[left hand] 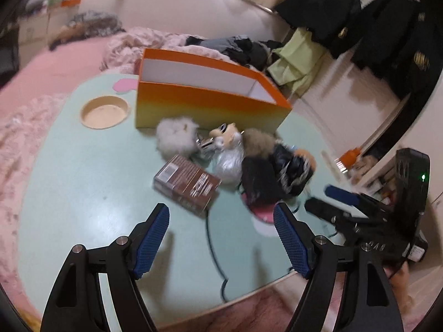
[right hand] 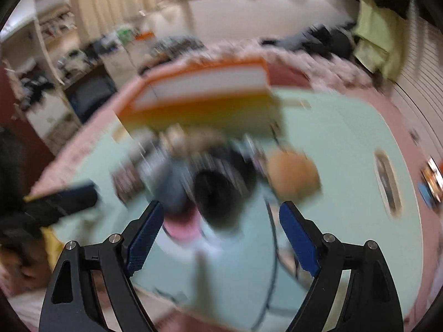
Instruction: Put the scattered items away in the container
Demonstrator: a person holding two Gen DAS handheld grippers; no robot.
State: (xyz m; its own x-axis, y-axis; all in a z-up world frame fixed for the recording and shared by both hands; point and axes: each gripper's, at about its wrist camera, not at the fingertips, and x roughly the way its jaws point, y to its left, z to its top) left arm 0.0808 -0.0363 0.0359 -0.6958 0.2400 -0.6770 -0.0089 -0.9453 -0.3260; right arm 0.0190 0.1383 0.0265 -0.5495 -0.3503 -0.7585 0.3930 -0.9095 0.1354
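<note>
An orange-to-yellow box (left hand: 205, 105) with white inside, a brown carton (left hand: 188, 186), and a mint-green table (left hand: 97, 193).

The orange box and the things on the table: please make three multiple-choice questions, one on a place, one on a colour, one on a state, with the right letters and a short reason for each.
1. Where does the brown box lie?
A. inside the orange box
B. on the table, in front of the orange box
C. on the bed

2. What colour is the table top?
A. pale green
B. dark red
C. black

3. How does the left claw stand?
A. shut on the white fluffy toy
B. shut on a cable
C. open, with nothing held

Answers:
1 B, it rests on the table, nearer to the camera than the orange box.
2 A, the bare surface around the things is pale green.
3 C, its blue pads are apart, with only table between them, and the white fluffy toy lies far ahead.
</note>
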